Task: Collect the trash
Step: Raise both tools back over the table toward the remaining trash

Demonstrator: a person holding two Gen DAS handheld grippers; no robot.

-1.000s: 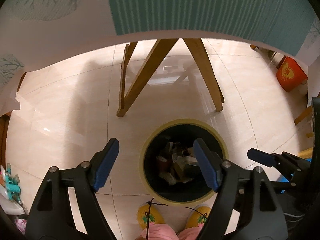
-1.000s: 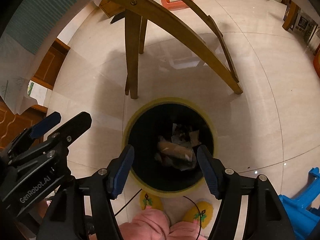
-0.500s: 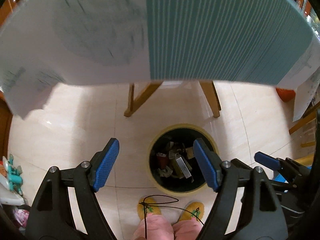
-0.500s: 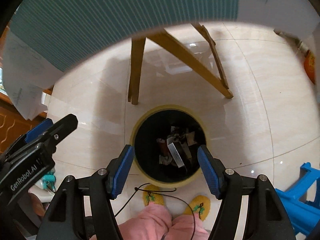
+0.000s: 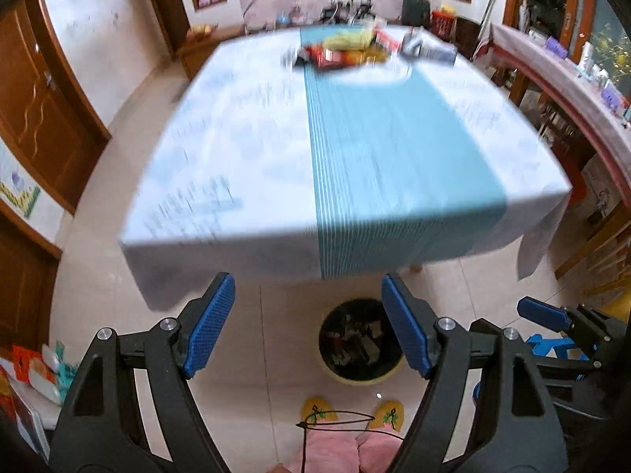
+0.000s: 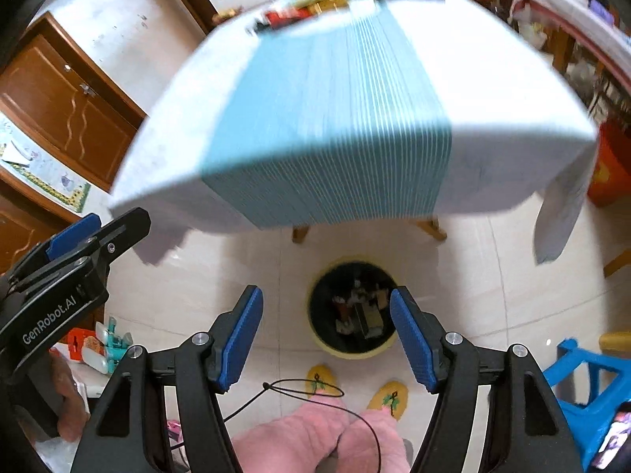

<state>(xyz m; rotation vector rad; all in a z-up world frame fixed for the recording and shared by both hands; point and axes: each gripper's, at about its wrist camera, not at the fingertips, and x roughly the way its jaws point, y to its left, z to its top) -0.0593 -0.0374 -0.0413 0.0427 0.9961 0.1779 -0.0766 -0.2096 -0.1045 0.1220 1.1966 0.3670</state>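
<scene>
Left gripper (image 5: 307, 325) jaws apart, empty. Right gripper (image 6: 325, 339) jaws apart, empty. Round black yellow-rimmed trash bin (image 6: 315, 339) lower centre, litter inside. Blurred white-teal clothed table (image 5: 276, 157) upper frame.

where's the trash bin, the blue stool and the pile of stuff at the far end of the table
trash bin (image 6: 351, 352): right wrist view, front of its yellow rim.
blue stool (image 6: 579, 370): right wrist view, its top edge at the lower right.
pile of stuff (image 5: 347, 49): left wrist view, blurred middle of the heap.
</scene>
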